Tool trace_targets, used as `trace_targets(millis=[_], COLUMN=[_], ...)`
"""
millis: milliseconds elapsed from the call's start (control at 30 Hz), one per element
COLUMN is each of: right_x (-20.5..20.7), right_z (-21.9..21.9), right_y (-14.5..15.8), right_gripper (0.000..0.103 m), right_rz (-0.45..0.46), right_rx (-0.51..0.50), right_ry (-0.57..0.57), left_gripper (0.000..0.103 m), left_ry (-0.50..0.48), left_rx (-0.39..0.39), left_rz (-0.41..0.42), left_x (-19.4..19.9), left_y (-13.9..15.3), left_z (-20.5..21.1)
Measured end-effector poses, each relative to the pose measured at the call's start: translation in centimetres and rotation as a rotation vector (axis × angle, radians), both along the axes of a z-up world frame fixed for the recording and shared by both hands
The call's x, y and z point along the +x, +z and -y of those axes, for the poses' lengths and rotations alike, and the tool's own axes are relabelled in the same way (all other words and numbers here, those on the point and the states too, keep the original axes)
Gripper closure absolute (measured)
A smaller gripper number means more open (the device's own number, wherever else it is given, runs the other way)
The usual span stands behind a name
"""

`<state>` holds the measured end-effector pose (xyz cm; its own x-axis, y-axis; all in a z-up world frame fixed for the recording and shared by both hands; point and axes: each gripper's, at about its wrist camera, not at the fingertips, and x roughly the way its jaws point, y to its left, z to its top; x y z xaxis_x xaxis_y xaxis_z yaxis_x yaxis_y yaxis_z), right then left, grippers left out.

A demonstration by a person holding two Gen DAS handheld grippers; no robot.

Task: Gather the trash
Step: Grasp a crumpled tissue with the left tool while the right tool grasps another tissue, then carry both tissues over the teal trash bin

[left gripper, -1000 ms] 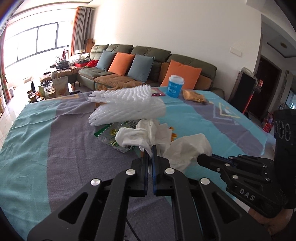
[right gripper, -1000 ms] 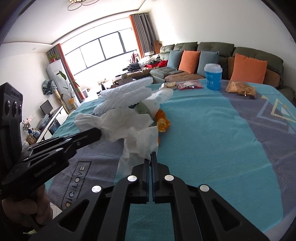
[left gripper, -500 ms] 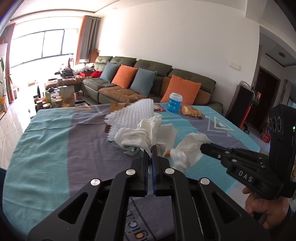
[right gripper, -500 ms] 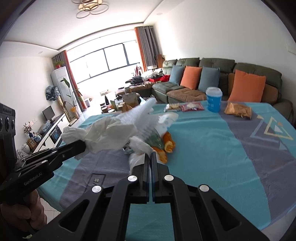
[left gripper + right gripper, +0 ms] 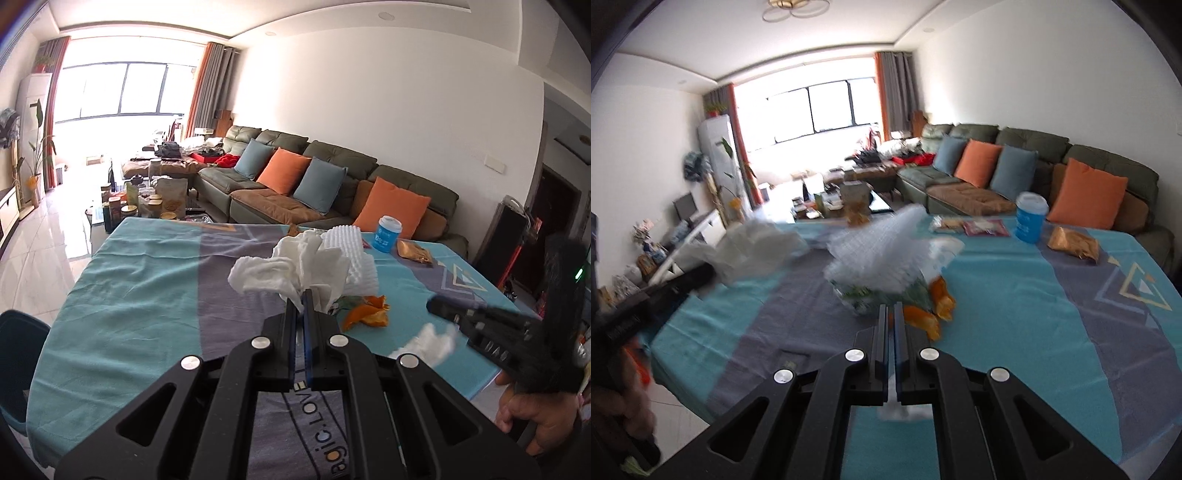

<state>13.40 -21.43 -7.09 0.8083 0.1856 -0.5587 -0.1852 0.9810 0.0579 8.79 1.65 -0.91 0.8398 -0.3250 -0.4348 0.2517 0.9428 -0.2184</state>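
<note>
Progress check on the trash run: I'd call it early, with most of the mess not yet picked up. Left claw [image 5: 303, 295] is clamped shut on a white tissue [image 5: 291, 266], carried up off the table [image 5: 147, 295]. Right claw [image 5: 891, 314] is just cracking open, only a slit so far. Nothing sits between its tips, and a second tissue [image 5: 428, 341] shows as a blur just under it at 6 o'clock, so my guess is it's being let go. I can't see what's below it. There's a dark blue thing [image 5: 18, 350] past the table edge at 9 o'clock in the left view. I can't tell if that's a bin or a chair.

Still lying in a pile mid-table:
- one white foam net [image 5: 351, 251]
- one greenish wrapper [image 5: 857, 295] tucked under the net
- a clump of orange peel [image 5: 365, 314], looks like two or three bits

Further back, at 1 o'clock from the pile:
- one blue cup [image 5: 386, 238]
- one gold packet [image 5: 413, 253]
- two flat snack packs [image 5: 986, 227] side by side

So that's two tissues in play and roughly seven things left.
</note>
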Motion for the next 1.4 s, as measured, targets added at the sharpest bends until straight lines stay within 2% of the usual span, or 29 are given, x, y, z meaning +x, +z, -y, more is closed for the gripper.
trace_targets(millis=[67,133,200,300,400,500,533,567,633,733,1033,1233,1400], right_x=[0.0,-0.2,-0.6,-1.2,-1.8,-2.0,-2.0,-2.0,-1.8,-1.7,-1.0,0.3,1.7], right_z=[0.3,0.7,1.1,1.4,1.7,1.7,1.6,1.4,1.1,0.8,-2.3,-7.0,-11.4], right_y=[-1.2,-2.1,-2.6,-3.2,-4.0,-4.8,-5.2,-5.5,-5.9,-6.0,-1.9,1.9,3.6], right_gripper=[0.093,0.066,0.056,0.047,0.046,0.039,0.040,0.045,0.082,0.090,0.092,0.092,0.092], right_rz=[-0.037,-0.051,-0.063,-0.079,-0.120,-0.155,-0.172,-0.184,-0.209,-0.211,-0.090,0.017,0.059], right_rx=[-0.009,-0.025,-0.023,-0.036,-0.018,-0.015,-0.011,-0.012,-0.023,-0.015,0.013,0.017,0.024], right_ry=[-0.026,-0.052,-0.075,-0.094,-0.091,-0.086,-0.084,-0.082,-0.070,-0.057,0.044,0.184,0.297], left_gripper=[0.100,0.100,0.100,0.100,0.100,0.100,0.100,0.100,0.100,0.100,0.100,0.100,0.100], left_ry=[0.000,0.000,0.003,0.007,0.005,0.001,0.001,0.001,0.004,0.018,0.094,0.193,0.304], left_rx=[0.001,-0.002,-0.003,-0.008,-0.010,-0.007,-0.006,-0.004,-0.002,-0.004,-0.009,-0.003,0.008], left_rz=[-0.002,-0.003,-0.005,-0.007,-0.009,-0.007,-0.006,-0.002,0.004,0.010,0.032,0.059,0.077], left_x=[0.1,0.1,0.3,0.4,0.6,0.7,0.7,0.7,0.6,0.4,-0.6,-2.2,-4.0], left_y=[-0.1,-0.1,-0.1,-0.2,-0.2,-0.2,-0.2,-0.1,-0.1,0.0,0.5,1.1,1.4], left_z=[-0.2,-0.3,-0.3,-0.3,-0.1,0.0,0.1,0.1,0.0,-0.4,-3.1,-6.3,-9.9])
